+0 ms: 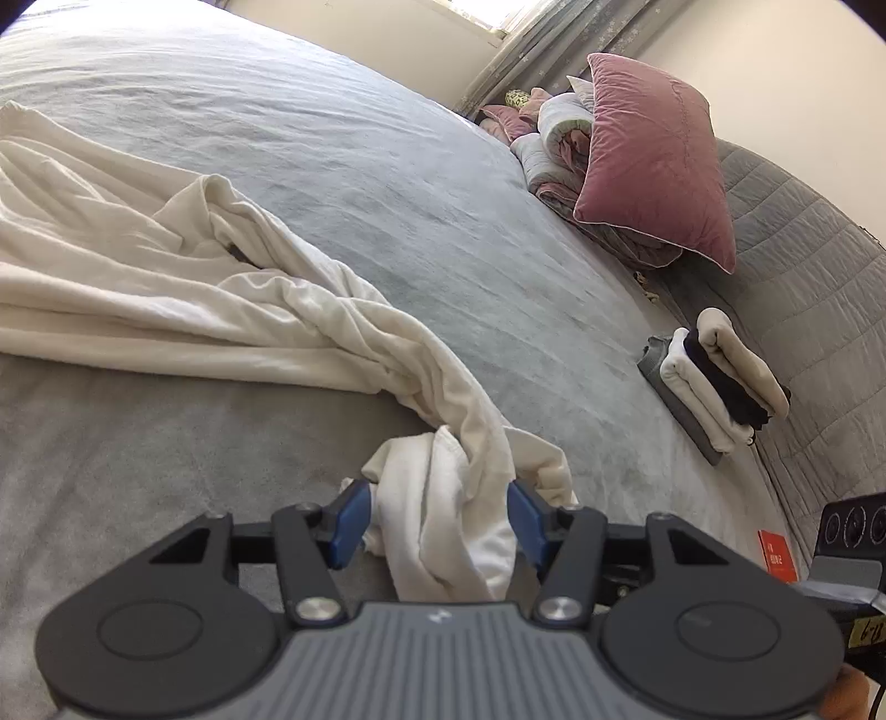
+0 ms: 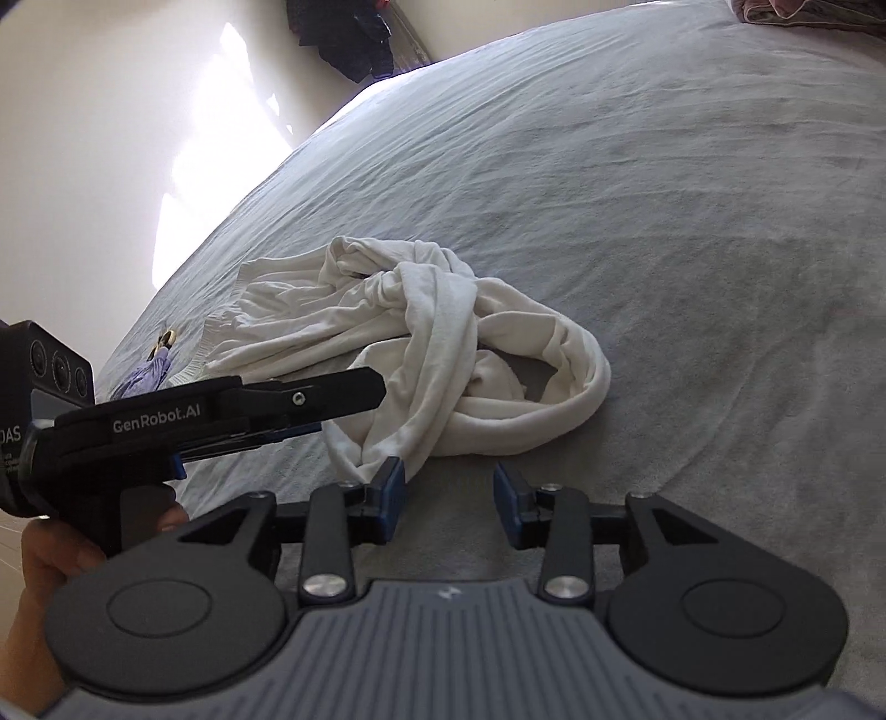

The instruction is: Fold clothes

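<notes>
Your left gripper (image 1: 437,518) is clamped on a bunched corner of the white garment (image 1: 166,288), which sprawls rumpled across the grey bedspread (image 1: 387,166), well apart from the pink pillow (image 1: 653,160). Your right gripper (image 2: 448,498) stands open and empty just short of the garment. The cloth looks light, limp and twisted, so I would take a flat hem edge rather than the knot.

A wide grey bed (image 1: 387,166) fills the room, sunlight patching the pale wall (image 2: 83,138) beside a curtained window (image 1: 531,33).
</notes>
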Available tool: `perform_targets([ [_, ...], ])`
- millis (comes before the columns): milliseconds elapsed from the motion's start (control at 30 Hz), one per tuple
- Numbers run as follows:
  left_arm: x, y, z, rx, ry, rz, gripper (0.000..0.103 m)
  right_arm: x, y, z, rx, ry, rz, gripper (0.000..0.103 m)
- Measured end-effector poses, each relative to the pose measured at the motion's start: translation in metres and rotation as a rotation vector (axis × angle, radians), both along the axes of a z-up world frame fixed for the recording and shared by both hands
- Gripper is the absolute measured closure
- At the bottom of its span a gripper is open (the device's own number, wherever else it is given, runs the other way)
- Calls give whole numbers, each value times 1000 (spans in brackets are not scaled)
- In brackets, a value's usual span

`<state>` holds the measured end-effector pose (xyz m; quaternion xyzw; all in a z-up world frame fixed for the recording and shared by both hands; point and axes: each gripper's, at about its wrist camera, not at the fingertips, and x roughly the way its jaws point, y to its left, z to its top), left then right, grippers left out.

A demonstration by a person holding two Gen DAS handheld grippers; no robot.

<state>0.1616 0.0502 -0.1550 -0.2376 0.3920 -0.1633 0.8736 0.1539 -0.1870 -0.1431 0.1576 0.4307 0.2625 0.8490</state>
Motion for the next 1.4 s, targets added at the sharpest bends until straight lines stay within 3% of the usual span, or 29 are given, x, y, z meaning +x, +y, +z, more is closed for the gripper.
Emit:
perform_targets([
  [267, 1, -5, -8, 6, 17, -2, 65, 31, -21, -13, 15, -21, -149, 63],
  [367, 4, -6, -8, -12, 16, -5, 82, 44, -20, -16, 7, -43, -162, 87],
  [467, 6, -8, -2, -52, -5, -18, 92, 60, -19, -10, -35, -89, -166, 89],
  [600, 10, -15, 11, -127, -54, -29, 93, 88, -22, 11, -83, -167, -201, 89],
  [767, 20, -35, 28, -134, -112, -84, 93, 124, -26, 42, -143, -288, -249, 89],
  [900, 33, -45, 21, -122, -104, -110, 93, 152, -21, 50, -202, -347, -250, 89],
  [1133, 47, -43, 1, -102, -52, -113, 93, 189, -15, 22, -260, -307, -256, 89],
  [1233, 49, -40, -5, -96, -35, -103, 81, 196, -17, 7, -250, -248, -272, 89],
  [1300, 48, -36, -6, -92, -33, -90, 63, 197, -21, -1, -228, -204, -286, 87],
  [1400, 44, -29, -6, -78, -32, -66, 56, 194, -29, -8, -185, -154, -303, 84],
])
